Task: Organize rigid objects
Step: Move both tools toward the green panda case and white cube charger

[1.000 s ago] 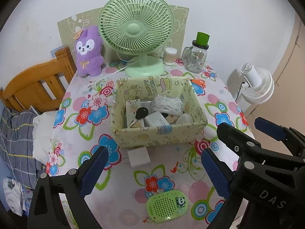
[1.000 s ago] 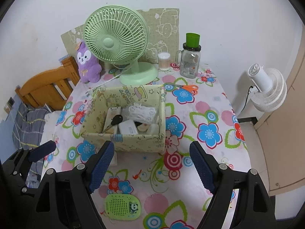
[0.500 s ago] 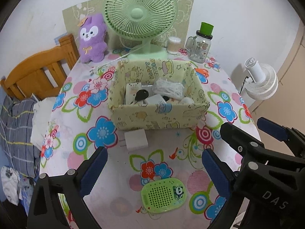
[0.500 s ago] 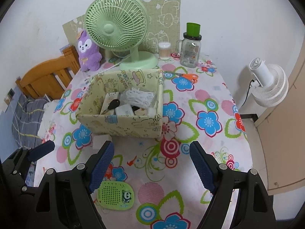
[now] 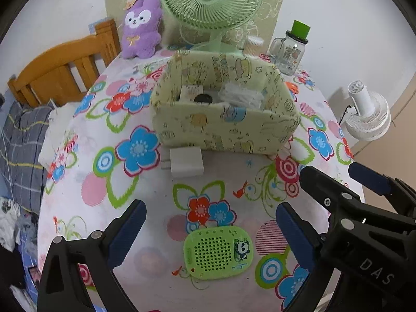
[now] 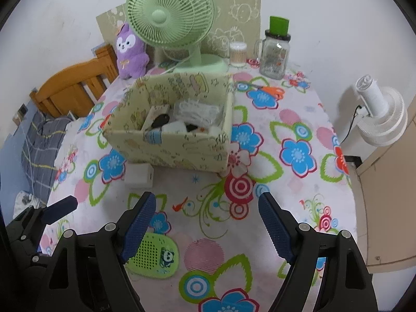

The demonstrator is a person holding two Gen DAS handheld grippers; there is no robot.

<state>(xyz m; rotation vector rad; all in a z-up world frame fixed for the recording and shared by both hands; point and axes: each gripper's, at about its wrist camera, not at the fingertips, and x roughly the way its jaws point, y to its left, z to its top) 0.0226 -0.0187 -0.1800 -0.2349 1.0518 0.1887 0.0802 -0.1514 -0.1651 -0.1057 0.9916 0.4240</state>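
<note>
Showing scissors (image 6: 267, 91) beyond box (image 6: 182, 153): right wrist view only.

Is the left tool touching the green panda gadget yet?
Apart. The left wrist view shows the left tool open, its fingers spread to either side of the green panda gadget, with bare tablecloth between them.

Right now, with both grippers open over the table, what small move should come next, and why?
Probably lower the left gripper onto the green speaker. It lies flat and loose on the cloth, almost centred between the open fingers, and outside the box. The right gripper is off to its side.
</note>
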